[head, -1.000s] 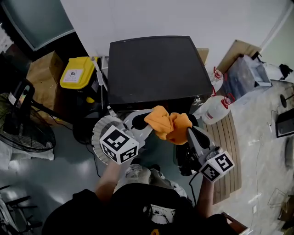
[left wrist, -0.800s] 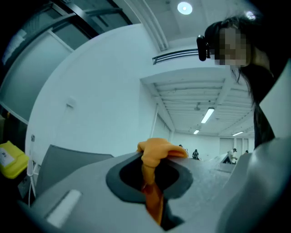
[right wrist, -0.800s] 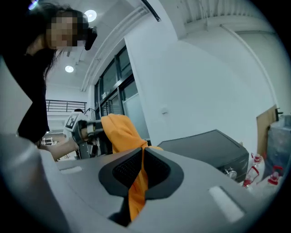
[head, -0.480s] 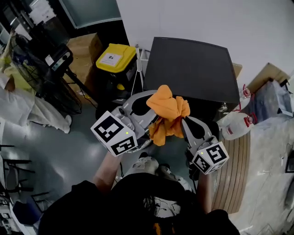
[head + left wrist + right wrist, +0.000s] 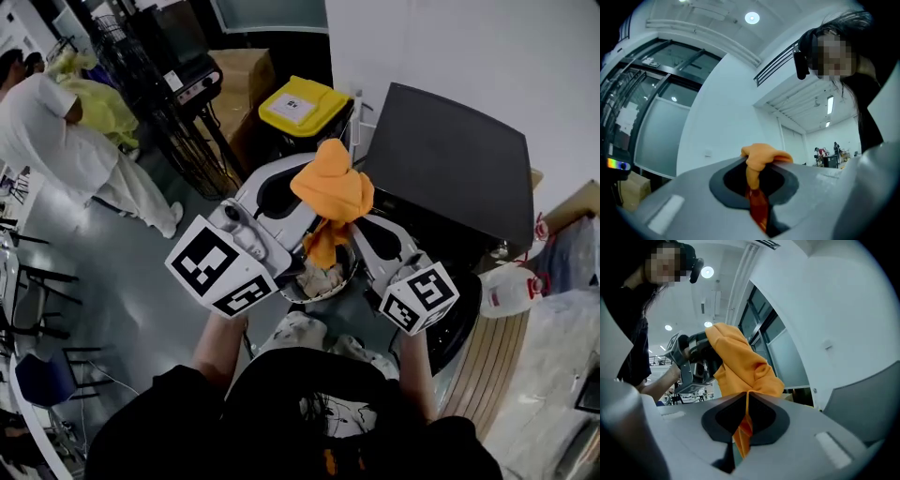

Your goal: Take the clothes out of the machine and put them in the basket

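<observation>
Pinching one crumpled orange cloth [image 5: 334, 190] together, the left gripper [image 5: 302, 187] and right gripper [image 5: 352, 223] hold it above the round basket [image 5: 350, 270], left of the black machine [image 5: 450, 164], seemingly for dropping.

Ahead of you, a yellow-lidded bin [image 5: 302, 105] stands just beside a cardboard box [image 5: 246, 67]. Far to your left is a person in white [image 5: 66, 150]. To your right, a white jug [image 5: 511, 291] sits near a slatted board [image 5: 487, 375].
</observation>
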Available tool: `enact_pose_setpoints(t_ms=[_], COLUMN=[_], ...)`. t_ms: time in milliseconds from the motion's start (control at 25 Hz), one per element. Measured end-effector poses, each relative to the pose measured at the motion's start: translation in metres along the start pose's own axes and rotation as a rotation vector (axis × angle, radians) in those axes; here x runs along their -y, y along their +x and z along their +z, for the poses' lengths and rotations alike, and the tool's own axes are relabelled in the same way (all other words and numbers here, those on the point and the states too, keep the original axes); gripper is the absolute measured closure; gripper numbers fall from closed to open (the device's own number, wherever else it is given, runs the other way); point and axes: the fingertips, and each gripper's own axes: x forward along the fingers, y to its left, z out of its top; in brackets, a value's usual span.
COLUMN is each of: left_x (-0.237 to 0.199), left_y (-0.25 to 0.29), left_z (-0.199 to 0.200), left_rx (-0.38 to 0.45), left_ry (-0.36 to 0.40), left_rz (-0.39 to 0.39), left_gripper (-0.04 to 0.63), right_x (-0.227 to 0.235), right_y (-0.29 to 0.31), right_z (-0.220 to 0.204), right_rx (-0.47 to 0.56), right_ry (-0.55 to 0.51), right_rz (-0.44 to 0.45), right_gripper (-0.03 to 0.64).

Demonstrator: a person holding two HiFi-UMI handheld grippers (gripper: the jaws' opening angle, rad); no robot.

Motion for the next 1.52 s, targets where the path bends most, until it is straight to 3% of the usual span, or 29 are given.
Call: enact_pose_setpoints(t_ms=[240,520,1040,1280,1520], left_x=[-0.059,-0.123,-0.169,-0.167,-0.154], left_y=[-0.041,-0.072,-0.109,-0.135,-0.149], left_z=[-0.001,-0.054,-0.229,-0.331,-0.413], left_rx=[-0.043,-0.164,-0.556,-0.762,-0.887], left_ry=[0.035,-0.006,-0.072,-0.131,-0.207], left_rz=[0.069,0.092,-0.009,-0.075,-0.12], left_gripper=[0.571,0.571,0.571,0.571,0.569], right_x=[-0.029,-0.03,0.014,0.027,0.035], right_y=[0.075,0.129,0.155,0.134,0.112], right_z=[-0.016,-0.067,-0.192,-0.253,-0.311], right_rx=[-0.054,-0.173,-0.423,-0.525,-0.642], right_ry=[0.026,0.115,0.265,0.313,0.346], right_rz=[0.066,0.041,-0.242,-0.411,-0.502], right_gripper=[0.578,0.58,0.578,0.577,0.575])
